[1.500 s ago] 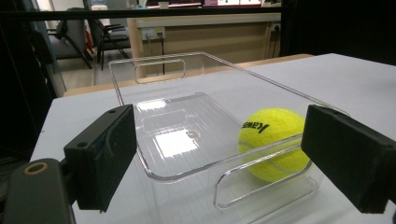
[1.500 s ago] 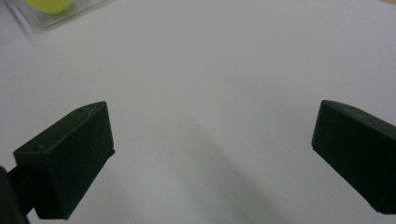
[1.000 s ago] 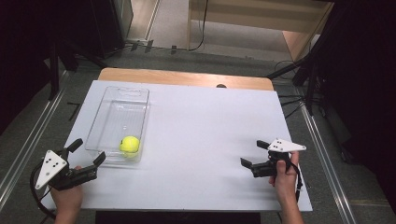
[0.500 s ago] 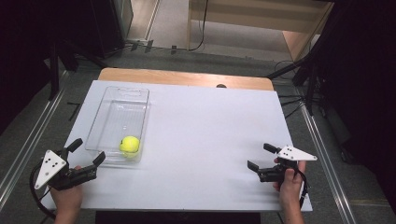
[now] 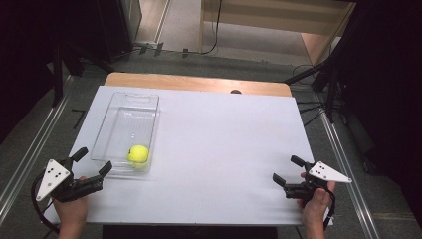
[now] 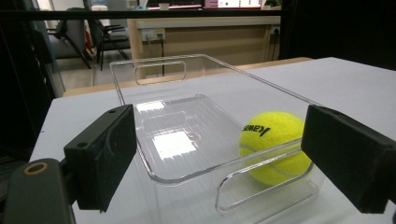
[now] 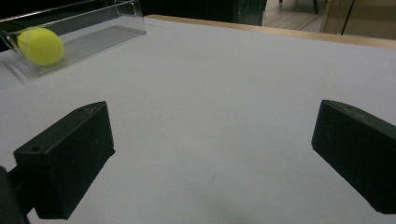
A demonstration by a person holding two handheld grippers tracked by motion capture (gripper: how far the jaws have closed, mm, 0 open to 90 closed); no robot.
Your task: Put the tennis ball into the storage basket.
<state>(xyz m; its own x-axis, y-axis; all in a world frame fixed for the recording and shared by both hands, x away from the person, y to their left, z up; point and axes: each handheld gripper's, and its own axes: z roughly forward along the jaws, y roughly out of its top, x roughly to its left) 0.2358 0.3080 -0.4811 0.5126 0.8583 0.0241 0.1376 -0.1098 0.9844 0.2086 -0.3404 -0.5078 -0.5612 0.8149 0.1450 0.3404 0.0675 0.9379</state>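
A yellow tennis ball (image 5: pixel 138 154) lies inside a clear plastic bin (image 5: pixel 124 115) that stands along the left side of the white tabletop (image 5: pixel 224 144); the ball sits in the bin's near end, close to the wall facing the person. The left gripper (image 5: pixel 92 163) hovers at the near left corner of the tabletop, just beside the bin's near wall, its jaws spread wide and holding nothing. In the left gripper view the ball (image 6: pixel 273 144) shows through the bin's near wall (image 6: pixel 261 186) between the two jaws. The right gripper (image 5: pixel 288 172) sits near the tabletop's near right corner, well apart from the bin, jaws wide apart and empty over bare surface.
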